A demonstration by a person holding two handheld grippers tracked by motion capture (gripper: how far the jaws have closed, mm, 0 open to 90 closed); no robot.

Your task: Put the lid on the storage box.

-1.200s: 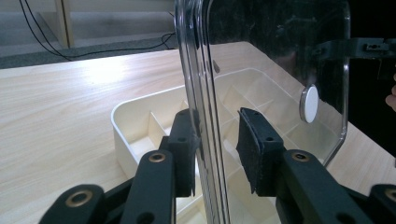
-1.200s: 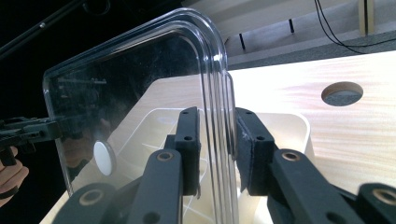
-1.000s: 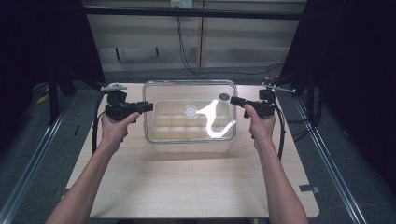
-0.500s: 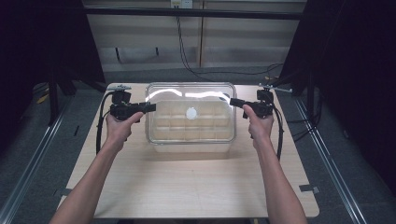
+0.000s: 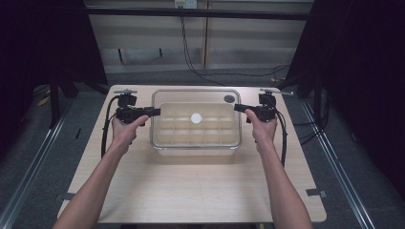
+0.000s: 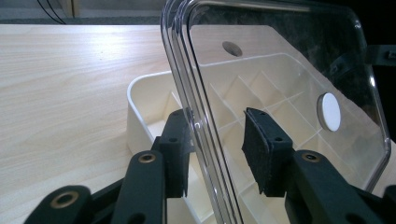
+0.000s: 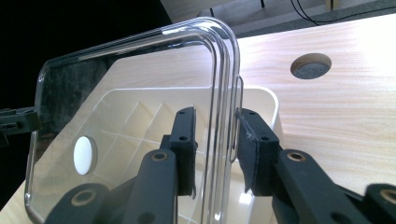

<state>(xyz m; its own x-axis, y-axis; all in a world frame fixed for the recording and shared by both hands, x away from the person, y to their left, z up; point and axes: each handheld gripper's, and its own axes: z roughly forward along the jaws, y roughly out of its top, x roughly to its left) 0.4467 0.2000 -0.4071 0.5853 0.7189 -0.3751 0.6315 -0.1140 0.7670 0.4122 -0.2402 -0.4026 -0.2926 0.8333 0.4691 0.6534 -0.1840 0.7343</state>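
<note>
A clear plastic lid [image 5: 196,94] with a white round disc [image 5: 196,118] lies level over a cream box [image 5: 196,151] divided into several compartments, mid-table. My left gripper [image 5: 155,112] is at the lid's left edge and my right gripper [image 5: 237,108] at its right edge. In the left gripper view the lid's rim [image 6: 196,93] stands between the pads of my left gripper [image 6: 217,144], with a gap on one side. In the right gripper view the rim [image 7: 224,93] runs between the pads of my right gripper [image 7: 217,140], barely apart from them. Both pairs of jaws have just been opening.
The wooden table [image 5: 191,191] has a round hole [image 7: 310,65] behind the box. Tape marks [image 5: 316,192] sit near its front corners. Cables trail from both grippers. Dark curtains and floor rails flank the table.
The lid, held tilted and glaring above the box a second ago, has come down level over the box. Both hands sank a little with it.
</note>
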